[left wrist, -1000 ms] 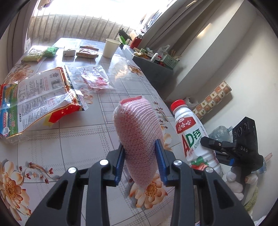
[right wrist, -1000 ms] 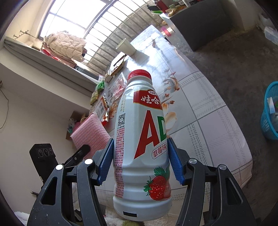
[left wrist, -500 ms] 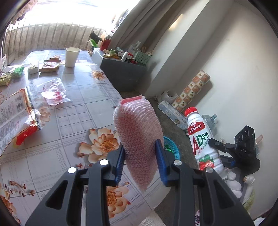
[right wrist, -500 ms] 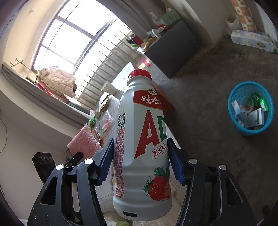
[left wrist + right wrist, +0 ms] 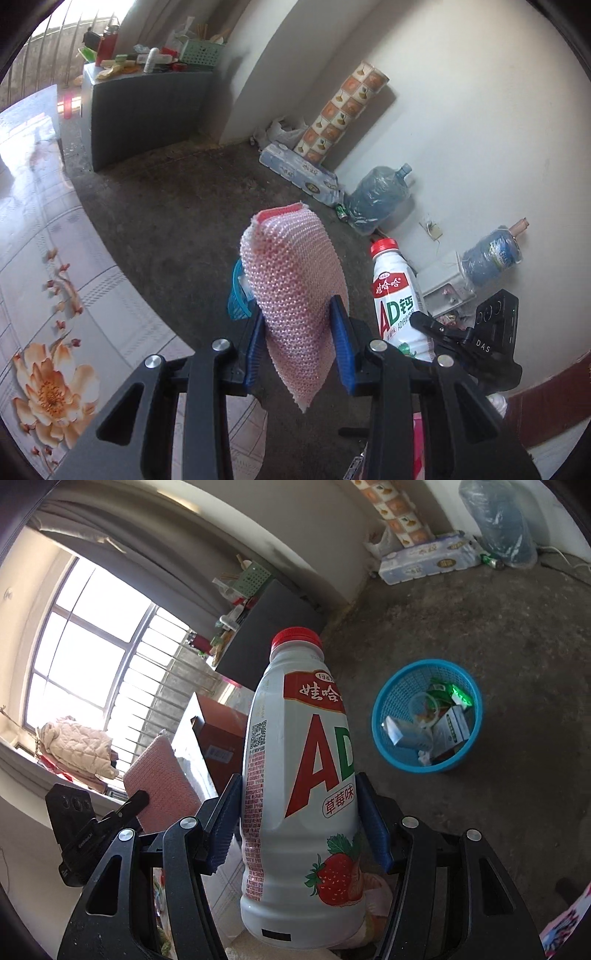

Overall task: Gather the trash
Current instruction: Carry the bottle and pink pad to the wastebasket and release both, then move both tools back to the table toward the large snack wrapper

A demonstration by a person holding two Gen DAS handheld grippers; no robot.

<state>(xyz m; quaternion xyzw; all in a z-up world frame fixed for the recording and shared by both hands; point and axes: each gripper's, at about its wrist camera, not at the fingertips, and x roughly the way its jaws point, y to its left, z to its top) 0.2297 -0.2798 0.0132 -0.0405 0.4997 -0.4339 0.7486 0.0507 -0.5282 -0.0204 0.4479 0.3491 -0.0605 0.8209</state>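
My left gripper [image 5: 300,343] is shut on a pink knitted scrub sponge [image 5: 295,280], held upright in the air over the floor past the table edge. My right gripper [image 5: 299,830] is shut on a white AD milk bottle [image 5: 299,797] with a red cap and a strawberry label, also upright. The bottle shows in the left wrist view [image 5: 395,295], to the right of the sponge. The sponge shows in the right wrist view [image 5: 162,779], to the left. A blue trash basket [image 5: 391,698] with several wrappers stands on the floor, right of the bottle; in the left wrist view its rim [image 5: 236,295] peeks from behind the sponge.
The flowered table [image 5: 44,295] lies at the left. A grey cabinet [image 5: 144,110] with clutter stands at the back. Along the wall are a tissue pack [image 5: 299,173], a patterned roll [image 5: 340,110] and water jugs [image 5: 376,199]. Bare concrete floor [image 5: 498,627] surrounds the basket.
Both grippers have swung right, away from the table toward the floor, carrying the sponge and bottle. The basket has come nearer and lies more below the grippers.
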